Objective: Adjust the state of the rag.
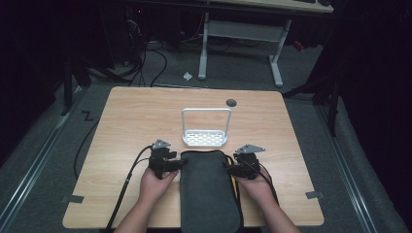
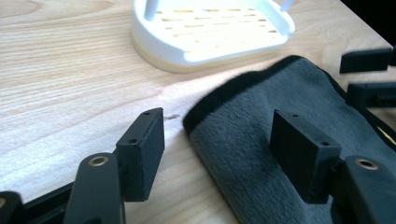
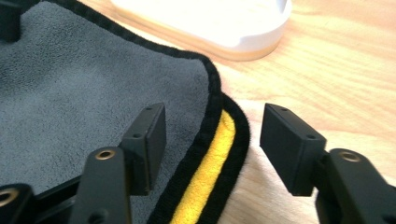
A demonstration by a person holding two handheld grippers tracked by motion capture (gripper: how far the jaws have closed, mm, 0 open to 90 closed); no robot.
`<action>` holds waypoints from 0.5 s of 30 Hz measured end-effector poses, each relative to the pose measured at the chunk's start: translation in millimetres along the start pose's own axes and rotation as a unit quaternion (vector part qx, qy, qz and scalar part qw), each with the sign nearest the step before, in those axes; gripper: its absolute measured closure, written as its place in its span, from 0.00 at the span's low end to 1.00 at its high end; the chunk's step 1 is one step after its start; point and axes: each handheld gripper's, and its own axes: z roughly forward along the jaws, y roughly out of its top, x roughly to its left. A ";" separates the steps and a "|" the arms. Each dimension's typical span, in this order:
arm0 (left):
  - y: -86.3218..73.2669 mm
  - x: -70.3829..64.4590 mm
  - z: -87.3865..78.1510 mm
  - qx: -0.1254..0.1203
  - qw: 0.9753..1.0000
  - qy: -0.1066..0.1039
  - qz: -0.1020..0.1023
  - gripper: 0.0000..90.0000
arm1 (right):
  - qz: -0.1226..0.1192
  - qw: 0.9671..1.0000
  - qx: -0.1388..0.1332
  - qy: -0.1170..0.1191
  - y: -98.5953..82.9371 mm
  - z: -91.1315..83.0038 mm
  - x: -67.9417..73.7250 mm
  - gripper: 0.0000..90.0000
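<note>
a folded dark grey plush cloth with black piping and a yellow underside (image 1: 210,191) is laid flat at the middle of the near edge of the light wooden worktop (image 1: 126,121), its near end reaching that edge. the yellow layer is seen along the cloth's right border, peeking out beneath the grey one.

the left gripper (image 1: 167,165) is held at the cloth's far left corner, its jaws spread wide; in the left gripper view one pad is seen over bare wood and the other over the grey pile, so the corner's edge is straddled and nothing is clamped. the right gripper (image 1: 234,167) is held at the far right corner, its jaws likewise wide apart; in the right gripper view the piped edge and yellow strip lie between the pads, ungripped. whether the pads rest on the cloth cannot be told.

just beyond the cloth, toward the worktop's centre, a white slotted plastic tray with a tall hooped handle (image 1: 205,138) is set; nothing is held in it. a small dark round grommet (image 1: 231,102) is seen near the far edge.
</note>
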 end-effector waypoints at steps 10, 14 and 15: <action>-1.8 -3.9 0.5 0.013 1.000 -0.014 -0.004 0.42 | 0.010 1.000 -0.002 0.002 3.4 9.3 4.7 0.42; -2.5 -5.1 0.3 0.020 1.000 -0.017 -0.007 0.43 | 0.018 1.000 0.008 -0.002 2.8 14.4 1.5 0.42; -2.9 -5.1 0.7 0.022 1.000 -0.018 -0.007 0.44 | 0.018 1.000 0.006 -0.002 2.2 14.4 1.0 0.43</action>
